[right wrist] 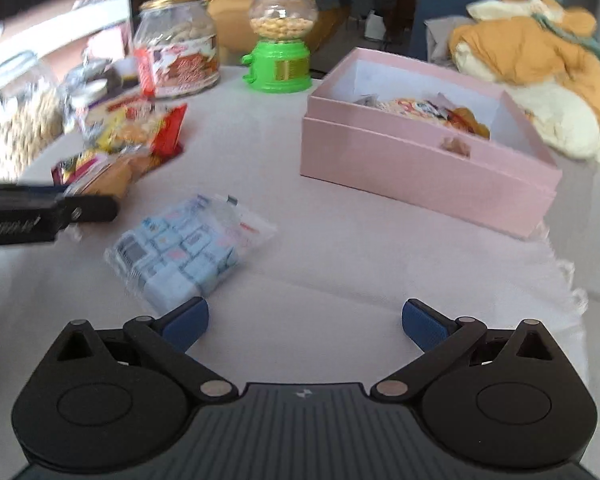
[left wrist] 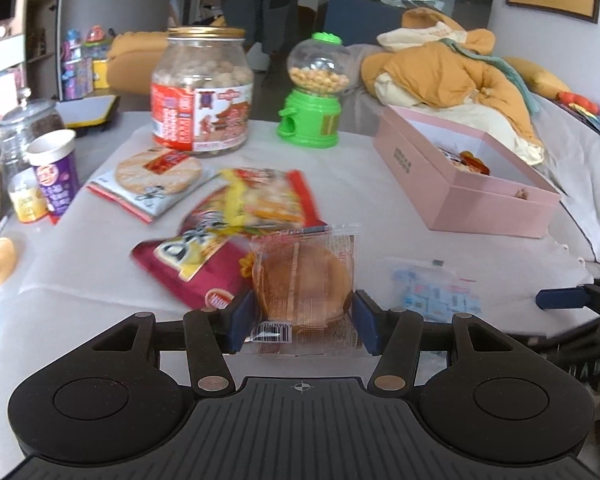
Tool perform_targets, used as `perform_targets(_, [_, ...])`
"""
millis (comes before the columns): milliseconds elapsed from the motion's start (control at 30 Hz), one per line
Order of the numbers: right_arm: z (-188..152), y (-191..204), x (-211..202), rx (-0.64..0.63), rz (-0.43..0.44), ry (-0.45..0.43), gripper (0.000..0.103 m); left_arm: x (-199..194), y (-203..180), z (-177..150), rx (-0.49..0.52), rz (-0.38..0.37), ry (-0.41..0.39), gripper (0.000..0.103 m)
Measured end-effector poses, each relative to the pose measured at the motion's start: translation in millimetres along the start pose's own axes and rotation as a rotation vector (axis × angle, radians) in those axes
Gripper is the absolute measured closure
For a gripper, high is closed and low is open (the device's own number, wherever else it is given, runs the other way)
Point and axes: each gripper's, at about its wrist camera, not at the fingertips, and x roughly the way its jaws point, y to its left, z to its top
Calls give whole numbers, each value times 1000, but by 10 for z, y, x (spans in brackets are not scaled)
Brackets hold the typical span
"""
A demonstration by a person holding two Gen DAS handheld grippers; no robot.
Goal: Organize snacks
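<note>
Left gripper (left wrist: 303, 320) clamped on wrapped brown biscuit (left wrist: 302, 280), right gripper (right wrist: 305, 322) wide open and empty, blue candy bag (right wrist: 180, 248) just beyond, pink box (right wrist: 428, 168) far right.

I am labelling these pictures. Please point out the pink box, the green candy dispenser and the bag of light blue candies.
pink box (right wrist: 420, 168): right wrist view, on its front wall.
green candy dispenser (left wrist: 314, 120): left wrist view, on its green base.
bag of light blue candies (right wrist: 180, 248): right wrist view, on the bag's middle.

Between blue fingers (left wrist: 364, 326): brown round cake in clear wrapper (left wrist: 302, 290). Beyond fingers: pink box (right wrist: 428, 164), green candy dispenser (right wrist: 278, 60), red-and-yellow snack bags (left wrist: 260, 200). Beside left finger: pale-blue packet (right wrist: 180, 248). White surface (right wrist: 340, 260).
</note>
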Motion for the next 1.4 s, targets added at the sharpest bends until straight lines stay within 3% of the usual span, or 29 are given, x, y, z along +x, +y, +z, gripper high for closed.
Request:
perform_targets(167, [27,-49,-53,90,30,-11,0,-152,222,-22,-72,28,-34,44])
perform_targets(367, [166,262,-90,48,103,-30,0,-174,363,-8,-126,48,-39,44])
perform_targets(500, [285,506,67,28,161,16,0,-167,347,-23,-120,41,-37,44])
perform_targets(600, [310,653,182,-47,87,30,0,-176,362,-31,-123,35,-37,44])
perform_targets(733, [250,532,159,-67,46,20,0,-174,371,-57,-133,25,-42,44])
perform_targets(967, [180,181,78,34,17,24,0,-136,232,-121,-96,-5,-32,44])
perform_targets(1167, [359,169,182,161,80,35,0,-129,122,-141,-64,-6,-21,44])
perform_targets(1400, [500,292,403,101,-49,47,0,-139,-2,-163,-39,-45,-10,44])
